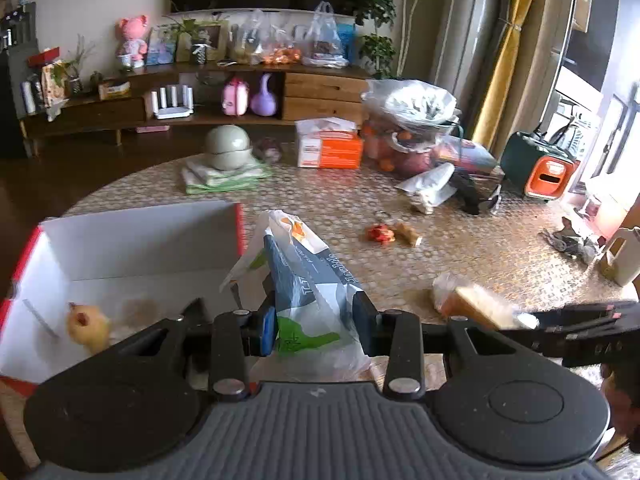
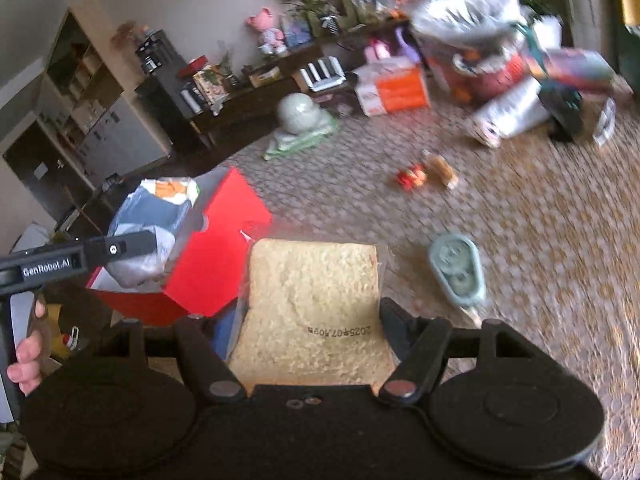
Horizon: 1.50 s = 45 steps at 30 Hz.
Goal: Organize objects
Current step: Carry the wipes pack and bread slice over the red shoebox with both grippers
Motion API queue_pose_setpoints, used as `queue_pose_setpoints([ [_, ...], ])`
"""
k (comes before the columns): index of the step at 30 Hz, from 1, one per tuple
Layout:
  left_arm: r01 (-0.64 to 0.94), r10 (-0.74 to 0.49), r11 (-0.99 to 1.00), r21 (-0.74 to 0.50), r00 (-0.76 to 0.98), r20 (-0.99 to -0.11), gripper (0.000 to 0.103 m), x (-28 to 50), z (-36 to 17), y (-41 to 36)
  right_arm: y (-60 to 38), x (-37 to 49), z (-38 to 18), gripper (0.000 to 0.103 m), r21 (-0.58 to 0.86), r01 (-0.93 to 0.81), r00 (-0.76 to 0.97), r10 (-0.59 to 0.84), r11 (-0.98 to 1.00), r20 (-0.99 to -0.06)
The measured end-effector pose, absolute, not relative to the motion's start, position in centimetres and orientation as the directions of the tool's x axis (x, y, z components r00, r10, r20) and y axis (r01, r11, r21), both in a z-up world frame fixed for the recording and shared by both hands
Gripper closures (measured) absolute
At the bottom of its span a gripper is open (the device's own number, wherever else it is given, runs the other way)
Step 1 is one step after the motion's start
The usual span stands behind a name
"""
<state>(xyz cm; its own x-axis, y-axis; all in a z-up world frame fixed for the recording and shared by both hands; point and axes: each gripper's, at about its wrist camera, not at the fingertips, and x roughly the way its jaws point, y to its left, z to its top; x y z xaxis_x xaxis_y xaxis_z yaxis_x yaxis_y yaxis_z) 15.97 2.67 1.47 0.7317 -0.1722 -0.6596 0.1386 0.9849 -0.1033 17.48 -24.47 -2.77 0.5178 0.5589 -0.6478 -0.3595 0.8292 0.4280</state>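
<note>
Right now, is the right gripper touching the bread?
Touching. In the right wrist view, the right gripper has both fingers pressed against the wrapped bread.

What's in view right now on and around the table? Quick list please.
box: 1, red outside, white inside, open, near left of table
yellow item: 1, inside the box; kind unclear
plastic bag: 1, white, grey and green, between the left jaws beside the box
bread slice: 1, tan, wrapped in clear film, between the right jaws
tissue box: 1, orange and white, far side
bowls: 2, pale green, mouth to mouth on folded cloths
small toys: 2, red and tan, table middle
popsicle-shaped item: 1, pale green, right of the bread
left gripper: shut on the bag
right gripper: shut on the bread
hand: 1, on the left gripper's handle
</note>
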Motion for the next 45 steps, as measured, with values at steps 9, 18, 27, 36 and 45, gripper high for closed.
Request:
queue_pose_setpoints([
  [9,0.076,-0.102,0.995,-0.067,0.737,-0.668,0.066,14.6,2.0,9.2,-17.6,17.7,-0.1,0.032,0.341,-0.461,0.509,0.559,0.819,-0.655],
  [18,0.021,-0.036,0.999,-0.031,0.734,-0.678,0.065,14.5,1.7,14.7,-9.8,18.4,1.4,0.032,0.266,-0.561,0.486,0.572,0.784,-0.661],
  [27,-0.025,0.025,1.000,0.010,0.705,-0.708,0.065,16.3,-0.4,19.2,-1.4,19.4,1.3,0.032,0.143,-0.638,0.495,0.545,0.757,-0.676],
  [36,-0.041,0.077,0.997,0.067,0.653,-0.754,0.065,19.1,-3.9,21.7,5.0,20.5,-0.9,0.032,0.001,-0.684,0.524,0.493,0.729,-0.695],
  [45,0.001,0.071,0.996,0.092,0.630,-0.773,0.065,21.7,-5.8,21.8,7.4,21.1,-4.2,0.031,-0.087,-0.691,0.533,0.425,0.717,-0.732],
])
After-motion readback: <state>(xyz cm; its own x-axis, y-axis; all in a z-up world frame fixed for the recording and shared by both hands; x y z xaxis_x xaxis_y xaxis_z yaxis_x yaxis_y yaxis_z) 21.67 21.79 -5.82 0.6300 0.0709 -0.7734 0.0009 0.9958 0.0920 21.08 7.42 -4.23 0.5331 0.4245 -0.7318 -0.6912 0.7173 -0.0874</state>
